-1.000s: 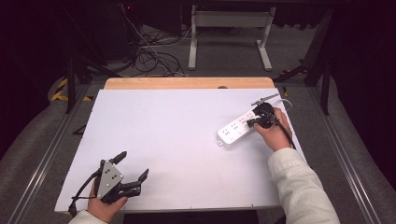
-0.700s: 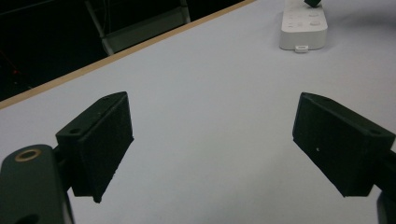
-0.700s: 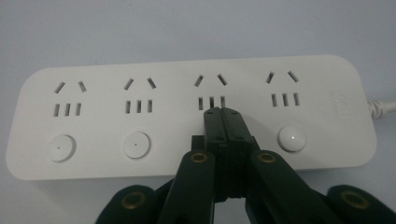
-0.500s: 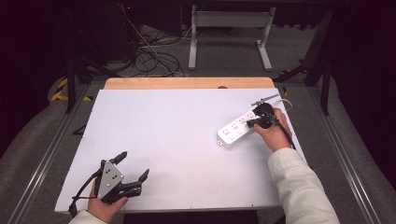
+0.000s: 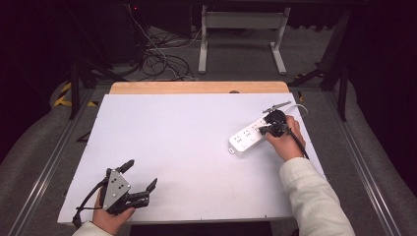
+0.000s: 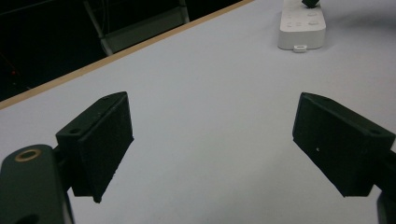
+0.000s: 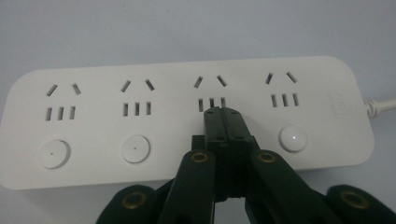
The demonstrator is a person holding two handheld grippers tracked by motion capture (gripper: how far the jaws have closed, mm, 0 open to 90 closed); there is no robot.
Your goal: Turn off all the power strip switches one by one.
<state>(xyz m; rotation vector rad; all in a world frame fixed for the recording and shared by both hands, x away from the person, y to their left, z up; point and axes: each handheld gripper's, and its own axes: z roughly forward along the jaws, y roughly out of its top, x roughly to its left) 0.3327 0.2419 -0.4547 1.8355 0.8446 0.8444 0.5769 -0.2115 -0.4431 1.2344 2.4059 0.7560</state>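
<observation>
Pressing closed right tongs [image 7: 223, 116] onto the strip [image 7: 187, 116], over its third button. Lying near the bench [image 5: 172, 137] right edge. Holding left tongs [image 5: 141, 178] open, well apart from the strip.

Table [image 5: 187, 147] bare save the power strip [image 5: 246, 139] at right

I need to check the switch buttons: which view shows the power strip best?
The right gripper view: the power strip faces the camera, sockets and round buttons clear, under the shut right gripper. The high view shows it small; the left gripper view shows one end, far off.
</observation>
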